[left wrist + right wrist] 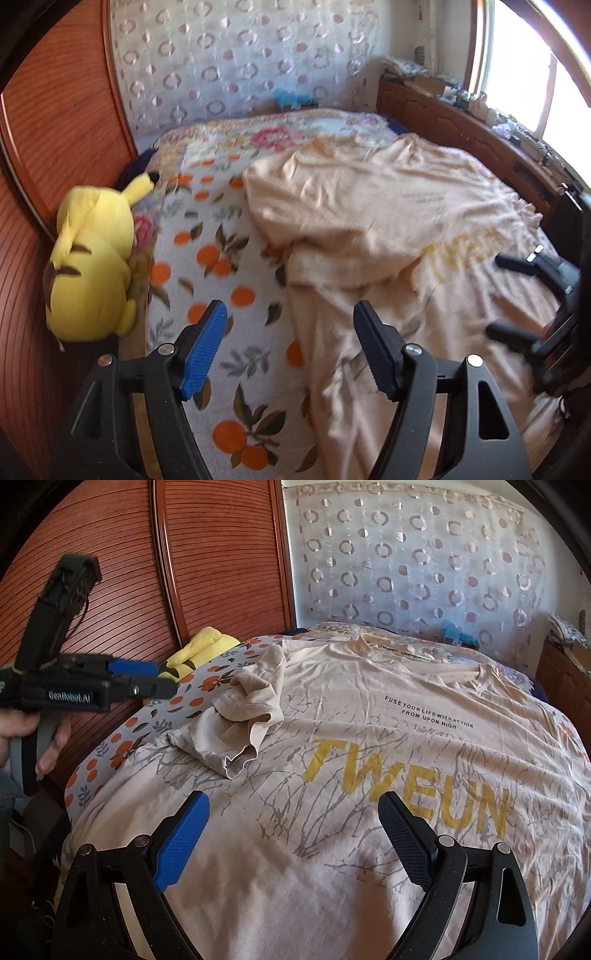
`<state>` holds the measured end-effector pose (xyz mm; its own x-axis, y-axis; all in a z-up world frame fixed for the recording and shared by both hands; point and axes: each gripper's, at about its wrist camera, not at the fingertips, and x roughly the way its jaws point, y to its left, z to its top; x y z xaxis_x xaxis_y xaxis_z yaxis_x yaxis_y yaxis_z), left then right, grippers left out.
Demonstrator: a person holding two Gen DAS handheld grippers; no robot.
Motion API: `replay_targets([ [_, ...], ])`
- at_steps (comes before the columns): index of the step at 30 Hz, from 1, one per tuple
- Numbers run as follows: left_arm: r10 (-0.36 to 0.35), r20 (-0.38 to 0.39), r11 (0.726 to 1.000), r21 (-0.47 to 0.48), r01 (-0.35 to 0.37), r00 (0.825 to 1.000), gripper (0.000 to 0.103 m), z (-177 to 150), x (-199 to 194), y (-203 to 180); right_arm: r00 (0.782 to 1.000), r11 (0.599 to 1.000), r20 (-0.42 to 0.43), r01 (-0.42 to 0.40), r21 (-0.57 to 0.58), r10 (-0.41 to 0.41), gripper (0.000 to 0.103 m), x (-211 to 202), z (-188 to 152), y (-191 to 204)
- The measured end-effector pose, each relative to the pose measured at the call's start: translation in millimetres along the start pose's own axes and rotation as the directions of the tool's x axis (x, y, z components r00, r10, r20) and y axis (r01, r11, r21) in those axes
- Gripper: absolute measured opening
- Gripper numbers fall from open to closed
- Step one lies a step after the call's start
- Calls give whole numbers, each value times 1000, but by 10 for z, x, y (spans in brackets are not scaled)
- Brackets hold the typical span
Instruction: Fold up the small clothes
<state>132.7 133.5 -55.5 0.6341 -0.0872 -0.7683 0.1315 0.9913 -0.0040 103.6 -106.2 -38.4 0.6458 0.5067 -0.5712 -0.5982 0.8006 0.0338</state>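
A beige T-shirt [369, 760] with yellow letters and a grey branch print lies spread on the bed. Its left sleeve [240, 716] is folded inward and crumpled on the chest. The shirt also shows in the left wrist view [369, 206]. My left gripper [290, 314] is open and empty above the shirt's left edge; it also shows in the right wrist view [162, 679], held by a hand above the bed's left side. My right gripper [293, 805] is open and empty above the shirt's lower front; it also shows in the left wrist view [495, 295].
A bedspread with orange fruit print [207, 258] covers the bed. A yellow plush toy [92, 258] lies at the bed's left edge against a wooden wardrobe [207, 554]. A patterned curtain [424, 561] hangs behind. A wooden cabinet with clutter [461, 118] stands on the right.
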Motion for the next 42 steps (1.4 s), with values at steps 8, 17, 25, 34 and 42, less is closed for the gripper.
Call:
replay_targets([
  [8,3,-65,999,-50,-7,998,72,-248,312,103,999,998,41,-7,-69,10,85,-103,306,-34],
  [17,6,18,998,-60,-5,1000,77,-317,294,129,993,980,-19,-119,-161,117,57,296,706,168],
  [25,-8,27,997,-72,10,1000,78,-310,292,159,974,958,-159,-195,-209,164,38,1068,871,343],
  [34,-8,33,997,-72,10,999,78,-321,300,151,962,941,-231,-204,-271,143,35,1440,964,498],
  [42,-6,32,997,-72,8,999,77,-327,298,148,962,936,-241,-195,-294,125,4,1470,957,456],
])
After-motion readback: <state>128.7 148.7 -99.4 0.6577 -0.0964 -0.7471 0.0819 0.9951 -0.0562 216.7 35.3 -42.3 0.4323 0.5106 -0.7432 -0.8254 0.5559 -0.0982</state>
